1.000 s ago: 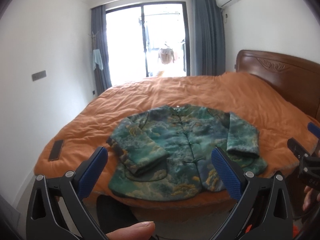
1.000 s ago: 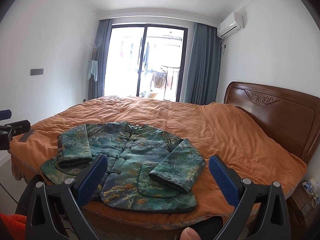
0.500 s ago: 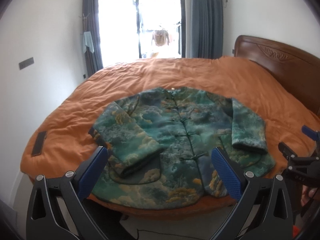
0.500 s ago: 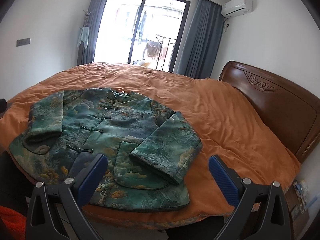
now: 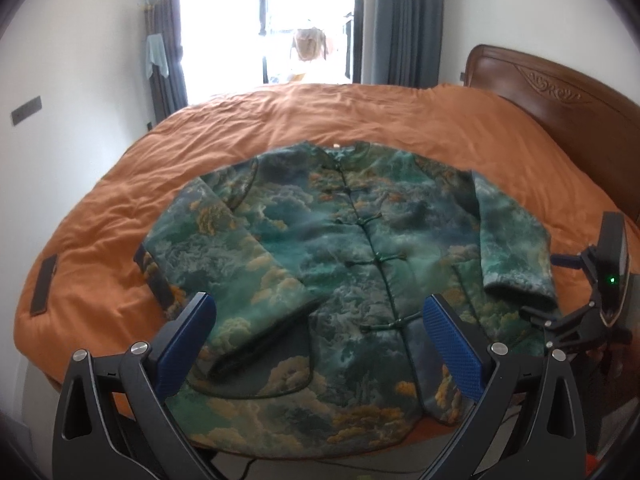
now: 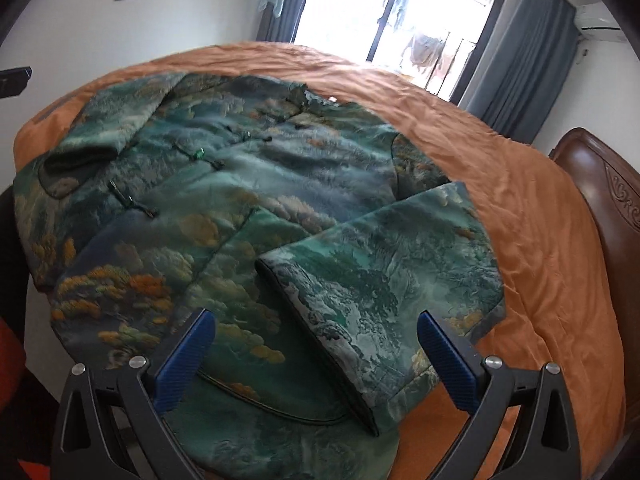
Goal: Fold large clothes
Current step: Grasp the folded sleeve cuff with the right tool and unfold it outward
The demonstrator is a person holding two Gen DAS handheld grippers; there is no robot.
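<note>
Jacket: green cloud-patterned padded jacket [image 5: 352, 280] lies flat on orange duvet [image 5: 320, 120], hem towards you, collar away.
Left tongs [image 5: 320, 344]: your jaws gape empty above the hem.
Right tongs [image 6: 316, 356]: gaping, nearest the folded sleeve [image 6: 384, 292].

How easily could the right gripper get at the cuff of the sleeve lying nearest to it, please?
Probably easily: the right gripper is open, and the cuff lies between its fingers on top of the jacket, nothing covering it.

Left tongs [image 5: 320, 344], right tongs [image 6: 316, 356]: black frames, blue ribbed pads, silver screws.
</note>
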